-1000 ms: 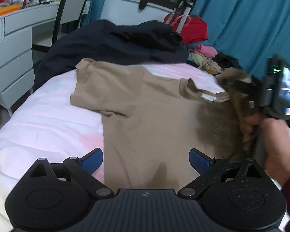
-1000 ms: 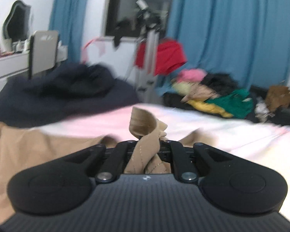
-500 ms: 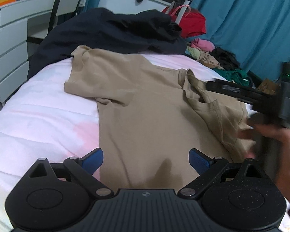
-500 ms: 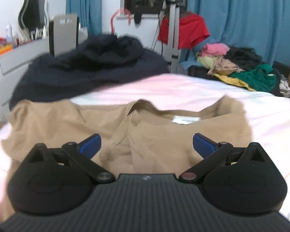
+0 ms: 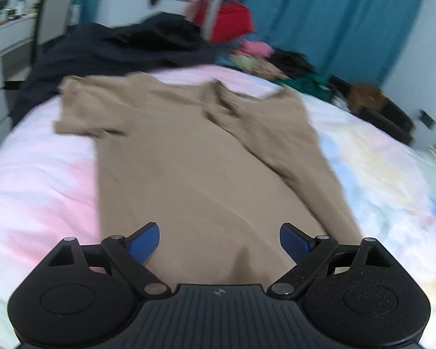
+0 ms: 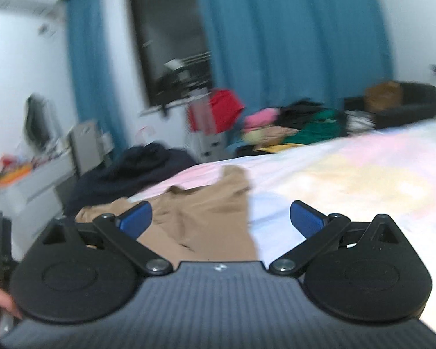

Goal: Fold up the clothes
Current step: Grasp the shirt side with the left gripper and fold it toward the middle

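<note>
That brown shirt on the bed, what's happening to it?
Someone is folding it, using a gripper tool in each hand. The tan T-shirt lies flat on the pastel bedsheet, with its right sleeve already folded in over the body. Right now nothing is holding it: the left gripper and the right gripper are both open, just above the shirt.

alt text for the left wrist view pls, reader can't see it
A tan t-shirt lies spread on a pink pastel bed, its right sleeve folded inward. The open left gripper hovers over the hem; dark clothing is piled behind.
</note>
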A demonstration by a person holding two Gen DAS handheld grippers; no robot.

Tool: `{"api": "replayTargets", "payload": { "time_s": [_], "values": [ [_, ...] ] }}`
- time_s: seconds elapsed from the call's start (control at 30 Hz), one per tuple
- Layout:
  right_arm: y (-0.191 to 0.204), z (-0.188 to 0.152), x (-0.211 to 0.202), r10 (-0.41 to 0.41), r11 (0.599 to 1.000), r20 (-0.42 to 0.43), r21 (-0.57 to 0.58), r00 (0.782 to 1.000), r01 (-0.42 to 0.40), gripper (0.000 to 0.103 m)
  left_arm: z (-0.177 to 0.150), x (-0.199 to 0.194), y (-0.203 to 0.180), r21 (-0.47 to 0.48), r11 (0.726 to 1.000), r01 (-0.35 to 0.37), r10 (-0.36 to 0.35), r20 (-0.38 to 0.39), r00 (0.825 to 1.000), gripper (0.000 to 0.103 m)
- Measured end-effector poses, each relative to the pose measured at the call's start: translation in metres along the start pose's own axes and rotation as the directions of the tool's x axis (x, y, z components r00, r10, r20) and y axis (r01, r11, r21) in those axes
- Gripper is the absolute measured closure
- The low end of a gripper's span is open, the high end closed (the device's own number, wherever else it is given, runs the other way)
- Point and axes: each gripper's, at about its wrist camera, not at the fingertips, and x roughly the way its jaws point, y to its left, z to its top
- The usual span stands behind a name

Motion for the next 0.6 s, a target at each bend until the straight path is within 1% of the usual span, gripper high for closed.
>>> {"api": "replayTargets", "payload": {
  "time_s": [0.07, 0.13, 0.2, 0.23, 0.27, 0.33, 0.4, 0.47, 0.5, 0.57, 0.6],
  "values": [
    [-0.025, -0.005, -0.024, -0.028, 0.996, 0.029, 0.09, 0.999, 0.025, 0.0, -0.013, -0.004, -0.02, 0.025, 0.998, 0.055, -0.054, -0.038, 0.998, 0.016],
    [-0.046, -0.008, -0.037, -0.037, 0.987, 0.042, 0.159, 0.998, 0.03, 0.0, -0.027, -0.007, -0.041, 0.054, 0.993, 0.107, -0.102, -0.082, 0.991, 0.02],
    [-0.067, -0.009, -0.046, -0.048, 0.976, 0.051, 0.213, 0.998, 0.036, 0.0, -0.044, -0.009, -0.065, 0.087, 0.982, 0.169, -0.156, -0.14, 0.978, 0.024],
    [-0.075, -0.01, -0.047, -0.052, 0.972, 0.053, 0.23, 0.997, 0.038, 0.0, -0.052, -0.009, -0.076, 0.09, 0.974, 0.206, -0.189, -0.168, 0.967, 0.026],
    [-0.082, -0.011, -0.046, -0.052, 0.968, 0.052, 0.247, 0.997, 0.037, 0.0, -0.06, -0.009, -0.086, 0.086, 0.965, 0.248, -0.228, -0.197, 0.954, 0.029],
    [-0.095, -0.015, -0.042, -0.044, 0.957, 0.039, 0.29, 0.998, 0.031, 0.0, -0.073, -0.005, -0.106, 0.063, 0.941, 0.333, -0.307, -0.257, 0.916, 0.035],
    [-0.104, -0.019, -0.036, -0.034, 0.947, 0.017, 0.319, 0.999, 0.027, 0.0, -0.083, 0.005, -0.12, 0.066, 0.928, 0.367, -0.332, -0.298, 0.895, 0.039],
    [-0.111, -0.023, -0.033, -0.024, 0.942, 0.004, 0.334, 1.0, 0.022, 0.0, -0.092, 0.015, -0.133, 0.067, 0.914, 0.4, -0.356, -0.338, 0.871, 0.05],
    [-0.114, -0.024, -0.03, -0.017, 0.939, -0.002, 0.342, 1.0, 0.016, 0.0, -0.097, 0.019, -0.14, 0.067, 0.907, 0.416, -0.367, -0.358, 0.858, 0.051],
    [-0.12, -0.027, -0.025, 0.003, 0.932, -0.019, 0.362, 1.0, 0.004, 0.0, -0.106, 0.029, -0.153, 0.065, 0.892, 0.447, -0.388, -0.397, 0.832, 0.059],
    [-0.123, -0.029, -0.022, 0.014, 0.928, -0.028, 0.372, 0.999, -0.003, 0.0, -0.109, 0.036, -0.156, 0.061, 0.889, 0.453, -0.392, -0.41, 0.823, 0.063]
  ]
}}
